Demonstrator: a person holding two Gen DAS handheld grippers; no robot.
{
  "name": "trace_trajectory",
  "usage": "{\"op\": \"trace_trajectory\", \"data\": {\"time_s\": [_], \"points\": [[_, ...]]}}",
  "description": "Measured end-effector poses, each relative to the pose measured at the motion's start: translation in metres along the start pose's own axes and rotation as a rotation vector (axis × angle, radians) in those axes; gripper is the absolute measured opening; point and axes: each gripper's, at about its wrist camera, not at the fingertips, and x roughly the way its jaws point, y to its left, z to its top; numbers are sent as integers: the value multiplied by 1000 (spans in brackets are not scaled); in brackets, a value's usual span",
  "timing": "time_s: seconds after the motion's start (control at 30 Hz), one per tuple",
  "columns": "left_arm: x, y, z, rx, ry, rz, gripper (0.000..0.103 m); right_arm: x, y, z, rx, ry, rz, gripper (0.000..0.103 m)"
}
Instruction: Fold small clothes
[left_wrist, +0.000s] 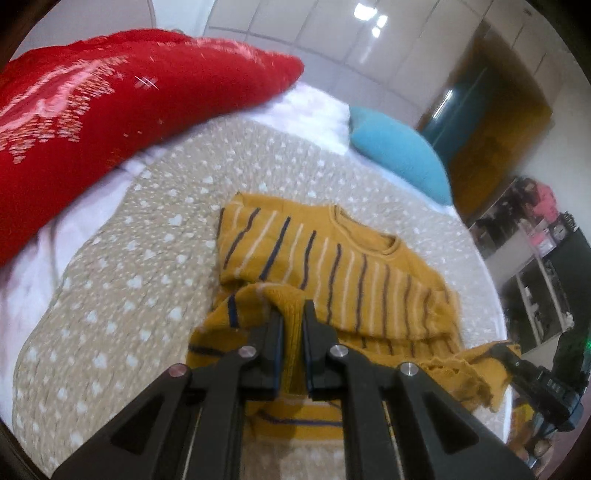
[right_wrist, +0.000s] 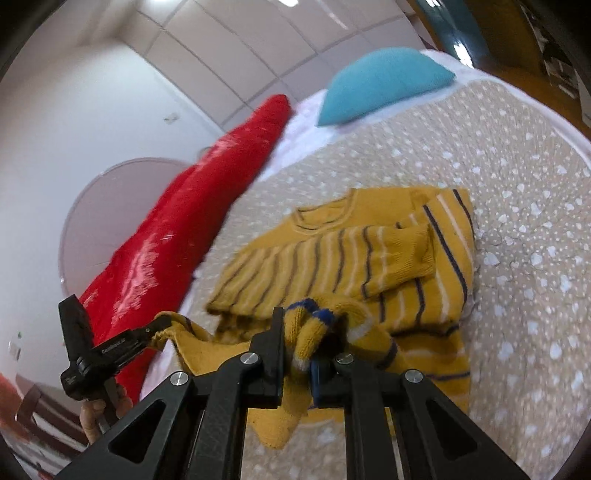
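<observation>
A small mustard-yellow sweater (left_wrist: 332, 262) with navy and white stripes lies on the bed, collar away from me, its sleeves folded in over the body. My left gripper (left_wrist: 293, 317) is shut on the sweater's hem and lifts it off the bed. My right gripper (right_wrist: 299, 328) is shut on another bunched part of the hem of the sweater (right_wrist: 332, 258). Each gripper shows in the other's view, the right one (left_wrist: 517, 363) and the left one (right_wrist: 162, 325), both pinching the hem edge.
The bed has a beige quilt (left_wrist: 122, 280) with white hearts over a white sheet. A red cushion (left_wrist: 92, 110) lies at the left, a teal pillow (left_wrist: 402, 155) at the head. Shelves and a dark cabinet (left_wrist: 546, 266) stand past the bed's right edge.
</observation>
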Motion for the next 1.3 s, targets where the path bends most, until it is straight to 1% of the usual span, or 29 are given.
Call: {"op": "trace_trajectory", "data": {"time_s": [0.13,0.17,0.2,0.23,0.27,0.3,0.33,0.37,0.4,0.47,0.5,0.57,0.67,0.7,0.77,0.83,0.87,0.93,0.97,1.03,1.1,1.13,1.17,1.23,1.27,1.3], "points": [[43,-4,27,9,38,19,9,32,-24,27,76,26,-3,11],[54,-5,34,8,48,22,10,45,-34,37,101,42,-1,11],[64,-4,39,5,61,24,12,55,-41,43,122,57,6,14],[75,-1,46,-10,75,22,16,65,-48,49,148,71,14,15],[82,1,49,-21,84,16,20,79,-62,56,202,91,18,16],[91,5,53,-38,96,5,30,87,-71,59,238,102,25,18],[96,9,59,-49,95,-3,44,95,-81,63,276,110,39,20],[97,11,63,-55,80,-1,51,101,-89,66,302,110,51,23],[97,13,66,-59,61,3,58,106,-96,69,318,102,59,23],[97,18,75,-67,33,5,61,112,-104,74,337,93,80,24],[98,23,80,-79,31,5,65,115,-110,77,354,90,101,26],[101,30,85,-105,31,10,66,120,-118,81,398,82,139,30],[105,40,85,-122,54,13,66,124,-137,86,523,47,214,37],[104,42,82,-121,60,14,66,122,-142,87,549,32,225,42],[101,41,75,-99,72,19,66,118,-151,91,591,12,246,45],[95,35,68,-50,80,26,66,113,-154,94,604,4,241,45],[89,31,64,-23,76,25,66,108,-154,94,599,-4,232,46],[78,22,54,32,56,18,66,91,-151,95,565,-46,178,57],[71,15,48,67,45,5,67,80,-147,96,534,-69,145,64],[62,4,36,124,43,-34,67,68,-140,95,489,-83,127,65],[59,-9,25,185,51,-71,67,59,-120,94,387,-74,104,65],[60,-15,20,221,59,-86,67,58,-109,93,333,-58,94,65],[64,-26,14,284,77,-92,67,61,-97,91,267,-26,89,63],[74,-37,6,367,107,-67,67,79,-69,84,139,64,88,61],[83,-40,5,408,120,-34,67,86,-61,81,105,90,83,60],[94,-39,9,429,120,27,67,100,-51,78,62,125,75,60]]}}
